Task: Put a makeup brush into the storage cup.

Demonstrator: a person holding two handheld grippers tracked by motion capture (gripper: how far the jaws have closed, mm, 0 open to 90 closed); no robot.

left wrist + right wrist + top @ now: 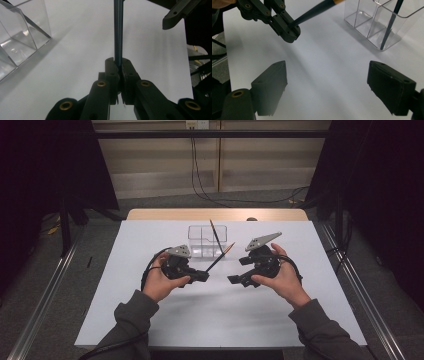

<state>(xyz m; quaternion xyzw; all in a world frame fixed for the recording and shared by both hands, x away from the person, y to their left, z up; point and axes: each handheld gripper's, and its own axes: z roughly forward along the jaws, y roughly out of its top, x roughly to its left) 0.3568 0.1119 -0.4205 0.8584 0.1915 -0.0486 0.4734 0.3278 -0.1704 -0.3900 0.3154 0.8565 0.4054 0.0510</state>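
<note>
My left gripper (204,276) (120,67) is shut on the lower end of a thin dark pencil (220,257) (118,30) with a tan far end. The pencil slants up and away toward a clear divided box (207,241) (377,25). A second dark pencil (215,234) (390,25) stands leaning inside that box. My right gripper (233,280) (329,82) is held just right of the left one, its jaws wide open with nothing between them. In the right gripper view the left gripper (289,28) and its pencil (317,8) show at top left.
The white tabletop (225,315) spreads around both hands, with a wooden strip (215,214) at its far edge. The clear box (20,37) stands close on the left in the left gripper view. Metal rails and dark curtains flank the table.
</note>
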